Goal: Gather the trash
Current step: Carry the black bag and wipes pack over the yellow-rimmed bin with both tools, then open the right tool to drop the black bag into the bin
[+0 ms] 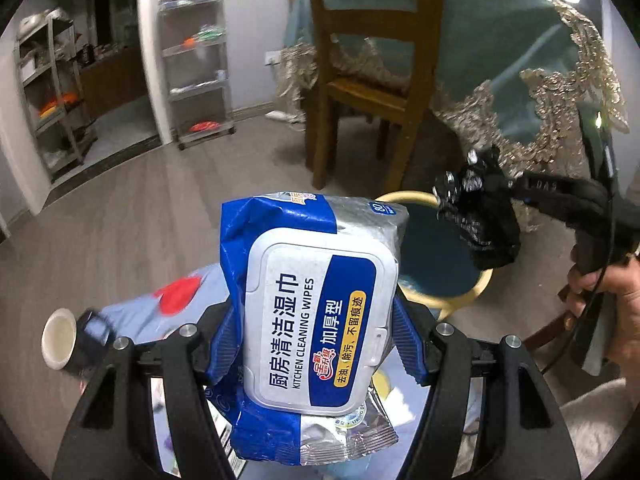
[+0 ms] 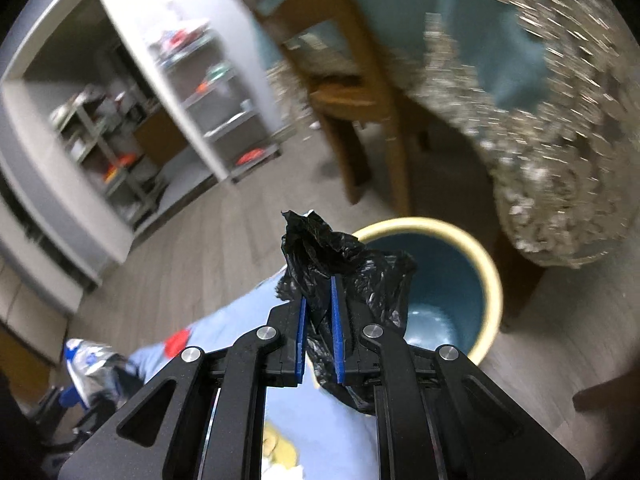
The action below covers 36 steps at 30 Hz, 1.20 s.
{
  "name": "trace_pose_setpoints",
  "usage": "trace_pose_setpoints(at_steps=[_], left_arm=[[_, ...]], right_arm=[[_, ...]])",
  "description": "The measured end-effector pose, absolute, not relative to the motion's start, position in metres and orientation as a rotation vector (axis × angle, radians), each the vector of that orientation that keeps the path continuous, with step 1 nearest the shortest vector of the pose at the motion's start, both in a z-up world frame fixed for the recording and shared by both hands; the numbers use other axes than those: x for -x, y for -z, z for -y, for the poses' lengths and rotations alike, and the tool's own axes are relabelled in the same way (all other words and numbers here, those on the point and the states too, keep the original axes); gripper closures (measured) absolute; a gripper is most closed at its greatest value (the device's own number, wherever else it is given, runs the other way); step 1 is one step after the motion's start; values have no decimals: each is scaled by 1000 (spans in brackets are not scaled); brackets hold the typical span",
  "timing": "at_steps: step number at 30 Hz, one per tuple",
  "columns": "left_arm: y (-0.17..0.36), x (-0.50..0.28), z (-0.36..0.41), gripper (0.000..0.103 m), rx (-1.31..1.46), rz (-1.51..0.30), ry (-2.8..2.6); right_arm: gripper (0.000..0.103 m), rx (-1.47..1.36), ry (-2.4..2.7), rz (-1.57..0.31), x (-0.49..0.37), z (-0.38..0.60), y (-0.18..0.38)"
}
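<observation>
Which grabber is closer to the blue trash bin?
Right. The right gripper, clamping a black bag, hangs beside the bin rim. The left gripper, holding the wipes pack, sits farther back.

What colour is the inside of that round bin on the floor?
The trash bin is teal-blue inside, with a pale yellow rim, seen best in the right wrist view.

The wipes pack sits between the left gripper fingers, with the bin behind it on the floor, before the chair.
</observation>
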<state>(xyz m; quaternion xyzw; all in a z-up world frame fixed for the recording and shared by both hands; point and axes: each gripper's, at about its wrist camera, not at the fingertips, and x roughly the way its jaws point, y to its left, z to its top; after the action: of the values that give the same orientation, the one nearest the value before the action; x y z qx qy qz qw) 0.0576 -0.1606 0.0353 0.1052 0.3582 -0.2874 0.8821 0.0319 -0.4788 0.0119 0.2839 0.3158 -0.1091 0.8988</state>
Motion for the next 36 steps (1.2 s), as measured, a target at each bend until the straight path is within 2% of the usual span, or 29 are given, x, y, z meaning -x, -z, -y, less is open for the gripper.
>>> trace_pose_setpoints(at_steps=[7,15,22,33,35,36], left_arm=[[-43,-86,232,38,-240,-739,751],[-6,-102,306,38,-316,-770,836],[25,-112,330,38,-306,-820,845],[39,-127,342,38,-279,-846,848],[39,-130,345,37,-276,-849,846],[38,-130,347,37,-279,-845,847]], right_arm=[[91,-660,308,-646,-33,524,8],[91,-675,315,-676,-47,539,30],[91,-698,300,-664,-52,551,36],[91,-742,265,-604,-59,558,29],[84,-726,268,-604,-62,554,27],[75,-728,270,-604,-63,554,26]])
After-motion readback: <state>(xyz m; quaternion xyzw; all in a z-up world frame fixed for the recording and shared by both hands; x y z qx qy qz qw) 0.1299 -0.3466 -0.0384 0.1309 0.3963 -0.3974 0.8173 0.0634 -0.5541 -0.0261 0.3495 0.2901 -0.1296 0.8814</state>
